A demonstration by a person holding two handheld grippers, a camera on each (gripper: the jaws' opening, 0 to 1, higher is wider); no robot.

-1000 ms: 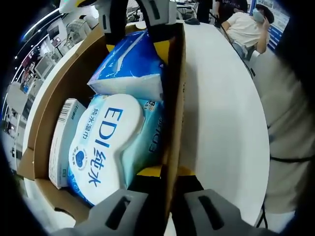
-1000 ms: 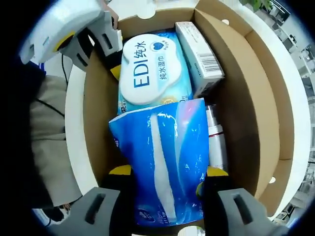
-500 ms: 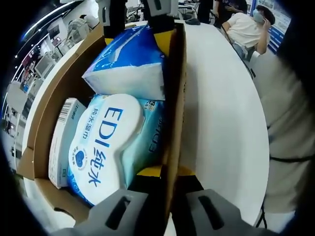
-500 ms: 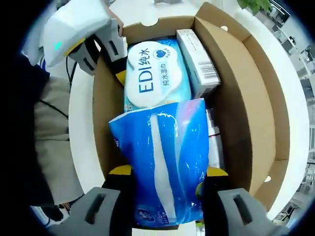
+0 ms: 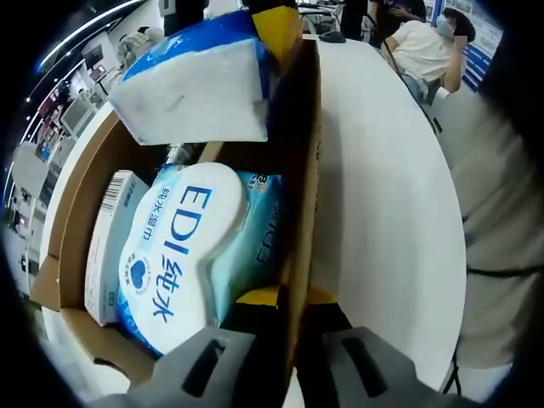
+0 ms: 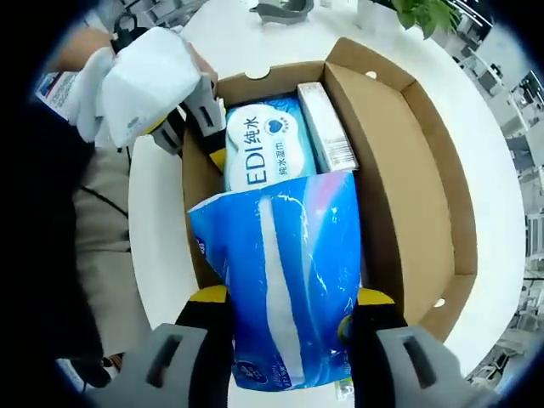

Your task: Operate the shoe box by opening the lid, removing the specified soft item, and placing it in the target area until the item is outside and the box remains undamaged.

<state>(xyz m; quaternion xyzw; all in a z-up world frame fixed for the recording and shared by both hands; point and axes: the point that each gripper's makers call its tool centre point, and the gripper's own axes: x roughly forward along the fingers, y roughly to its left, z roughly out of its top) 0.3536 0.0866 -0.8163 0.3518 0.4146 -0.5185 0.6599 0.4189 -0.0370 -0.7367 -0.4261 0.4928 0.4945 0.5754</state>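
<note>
In the left gripper view, at the left of the frame, a small white carton with a barcode (image 5: pixel 109 246) lies along the inner wall of the open brown cardboard shoe box (image 5: pixel 85 166). Beside it, filling the lower middle, is a pale blue wet-wipe pack with a white oval lid printed "EDI" (image 5: pixel 187 251). Above it, at the upper middle, hangs the soft blue-and-white plastic tissue pack (image 5: pixel 200 85), raised over the box's open top. My left gripper (image 5: pixel 280 357) sits at the bottom centre with its fingers (image 5: pixel 200 365) closed onto the box's right side wall, one inside and one outside. To the right stretches the round white counter (image 5: pixel 382 204), and a seated person in a light shirt (image 5: pixel 425 47) is at the upper right. In the right gripper view, my left gripper shows at the upper left on the box wall. The wipe pack and the carton lie in the box at upper centre. My right gripper (image 6: pixel 285 340) holds the blue tissue pack clamped between its yellow-tipped fingers (image 6: pixel 208 297) at lower centre, above the box. A green plant (image 6: pixel 421 13) stands at the top right.
</note>
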